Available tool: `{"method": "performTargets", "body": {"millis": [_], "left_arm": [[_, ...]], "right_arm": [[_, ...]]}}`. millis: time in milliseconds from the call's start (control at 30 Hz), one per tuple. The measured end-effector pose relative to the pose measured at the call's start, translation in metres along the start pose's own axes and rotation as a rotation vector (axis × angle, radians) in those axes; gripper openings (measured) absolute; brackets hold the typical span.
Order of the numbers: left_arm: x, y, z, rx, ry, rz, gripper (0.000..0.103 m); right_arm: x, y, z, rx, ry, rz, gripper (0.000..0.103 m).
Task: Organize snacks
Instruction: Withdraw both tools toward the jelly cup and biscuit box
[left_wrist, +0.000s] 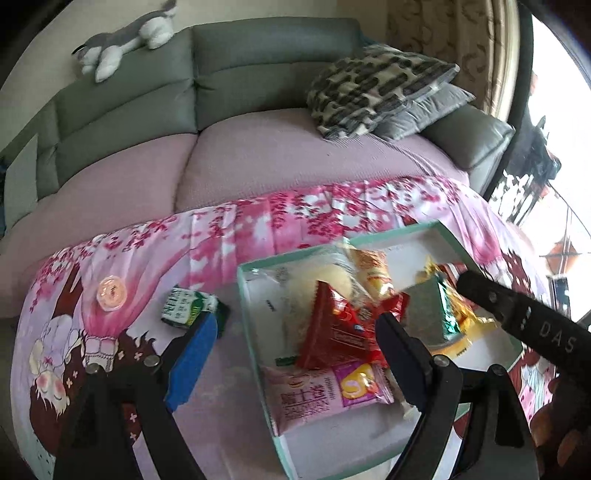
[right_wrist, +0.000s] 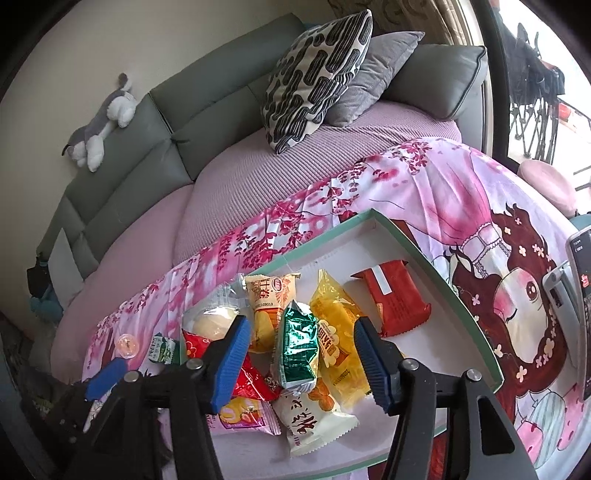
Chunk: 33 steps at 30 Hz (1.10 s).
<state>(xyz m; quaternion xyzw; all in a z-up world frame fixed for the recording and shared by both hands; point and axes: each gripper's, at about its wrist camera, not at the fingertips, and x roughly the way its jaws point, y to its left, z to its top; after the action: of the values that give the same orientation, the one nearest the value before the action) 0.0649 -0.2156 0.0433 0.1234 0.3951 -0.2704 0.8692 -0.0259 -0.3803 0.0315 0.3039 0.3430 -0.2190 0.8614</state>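
Right gripper (right_wrist: 301, 356) fingers open around the crinkly green foil snack packet (right_wrist: 297, 350) in the mint cardboard tray (right_wrist: 436, 266); left gripper (left_wrist: 295, 354) open too. I'd centre, then squeeze gently.

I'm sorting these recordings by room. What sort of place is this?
Most likely a home living room: a grey-green sofa with throw pillows, a plush toy on its back, and a cloth-covered table.

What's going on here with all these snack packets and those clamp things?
Someone is sorting snacks into a shallow green box on a pink cloth, holding tongs in each hand. Both tongs are open and hold nothing. The right tongs hang over the pile, either side of a green foil packet. Outside the box, a small green-and-white packet and a round jelly cup lie beside the left tongs.
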Motion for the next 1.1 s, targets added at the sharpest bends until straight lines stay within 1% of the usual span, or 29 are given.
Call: {"method": "performTargets", "body": {"millis": [167, 200, 233, 300, 333, 367, 400, 433, 467, 567, 600, 667, 1100], "left_arm": [[-0.004, 0.028, 0.003, -0.125, -0.022, 0.067, 0.088], [-0.005, 0.034, 0.003, -0.147, -0.027, 0.083, 0.088], [-0.006, 0.041, 0.002, -0.173, -0.033, 0.105, 0.088], [-0.008, 0.054, 0.001, -0.21, -0.046, 0.145, 0.088], [-0.008, 0.06, 0.001, -0.228, -0.053, 0.17, 0.092], [-0.009, 0.068, -0.001, -0.248, -0.059, 0.195, 0.1], [-0.009, 0.074, -0.002, -0.261, -0.063, 0.208, 0.103], [-0.01, 0.083, -0.004, -0.286, -0.071, 0.228, 0.103], [-0.01, 0.09, -0.005, -0.306, -0.07, 0.246, 0.103], [-0.011, 0.107, -0.008, -0.343, -0.071, 0.29, 0.103], [-0.012, 0.111, -0.009, -0.349, -0.071, 0.299, 0.103], [-0.013, 0.119, -0.012, -0.365, -0.068, 0.318, 0.103], [-0.02, 0.152, -0.019, -0.437, -0.059, 0.302, 0.103]], "right_arm": [[0.003, 0.002, -0.001, -0.01, 0.008, -0.008, 0.062], [0.003, 0.002, -0.001, -0.013, 0.008, -0.009, 0.064], [0.003, 0.004, -0.001, -0.016, 0.007, -0.012, 0.07], [0.004, 0.008, -0.002, -0.026, 0.008, -0.01, 0.077], [0.004, 0.009, -0.002, -0.032, 0.009, -0.009, 0.079], [0.005, 0.012, -0.003, -0.041, 0.01, -0.009, 0.08], [0.006, 0.014, -0.003, -0.048, 0.01, -0.008, 0.083], [0.007, 0.017, -0.004, -0.057, 0.011, -0.004, 0.087], [0.007, 0.019, -0.004, -0.063, 0.01, 0.001, 0.089], [0.008, 0.024, -0.005, -0.082, 0.006, 0.005, 0.101], [0.008, 0.026, -0.006, -0.088, -0.002, 0.005, 0.103], [0.008, 0.03, -0.007, -0.102, -0.014, 0.006, 0.103], [0.014, 0.063, -0.018, -0.199, 0.009, 0.023, 0.103]]}}
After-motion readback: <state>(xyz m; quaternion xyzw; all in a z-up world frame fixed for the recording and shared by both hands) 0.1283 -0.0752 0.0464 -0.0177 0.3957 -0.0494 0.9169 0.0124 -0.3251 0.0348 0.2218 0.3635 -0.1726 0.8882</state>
